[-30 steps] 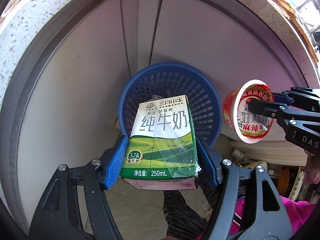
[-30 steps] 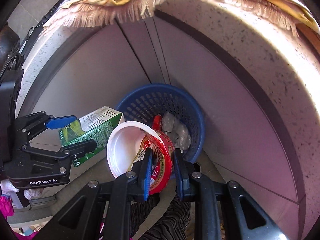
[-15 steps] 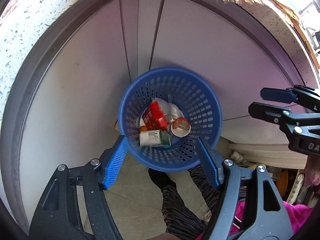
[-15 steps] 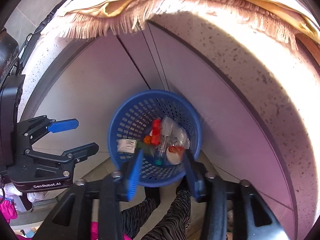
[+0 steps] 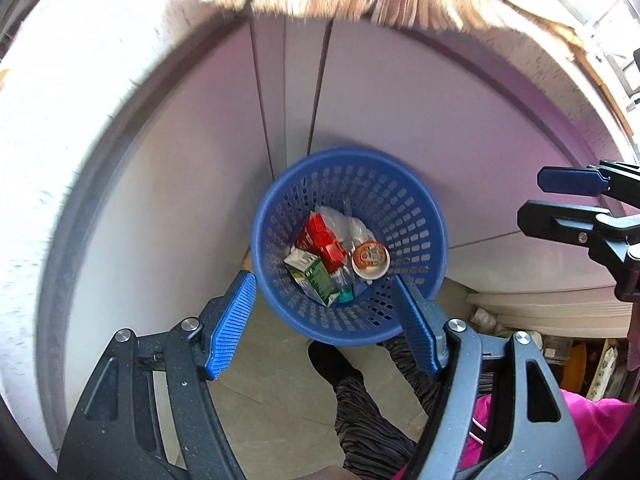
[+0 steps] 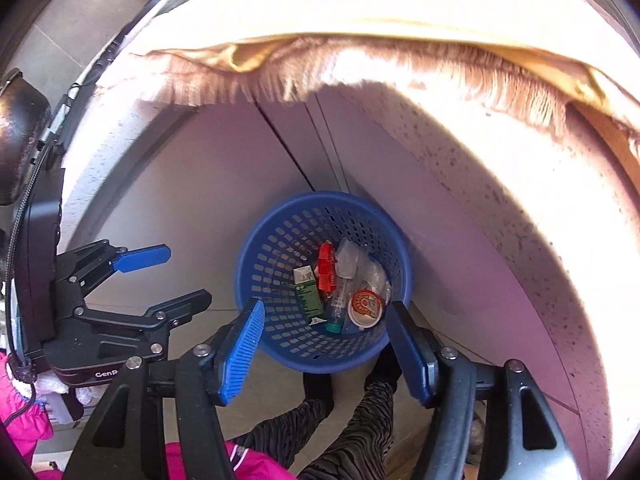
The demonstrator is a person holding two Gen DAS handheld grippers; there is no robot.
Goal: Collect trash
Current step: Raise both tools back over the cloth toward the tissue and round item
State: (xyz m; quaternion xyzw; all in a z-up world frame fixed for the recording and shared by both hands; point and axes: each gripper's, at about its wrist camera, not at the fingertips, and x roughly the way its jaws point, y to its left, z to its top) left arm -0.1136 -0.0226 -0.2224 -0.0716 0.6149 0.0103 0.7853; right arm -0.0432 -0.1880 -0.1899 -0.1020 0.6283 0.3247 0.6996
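A blue perforated basket (image 5: 416, 216) stands on the floor against the grey cabinet; it also shows in the right wrist view (image 6: 280, 248). Inside lie a green milk carton (image 5: 316, 278) (image 6: 309, 298), a red and white noodle cup (image 5: 370, 258) (image 6: 364, 307), a red packet (image 5: 320, 238) (image 6: 326, 268) and clear plastic (image 6: 360, 266). My left gripper (image 5: 324, 324) is open and empty, high above the basket. My right gripper (image 6: 326, 350) is open and empty above it too. Each gripper shows in the other's view, the right one (image 5: 560, 200) and the left one (image 6: 160, 280).
A speckled counter edge (image 6: 520, 168) with a fringed cloth (image 6: 360, 68) overhangs the cabinet doors (image 5: 180, 200). The person's dark patterned legs and feet (image 6: 320, 396) stand just in front of the basket. Stacked clutter (image 5: 560, 344) lies at the right on the floor.
Both grippers opened: the milk carton left the left one and the noodle cup left the right one, and both now lie in the basket. Both grippers have since risen higher.
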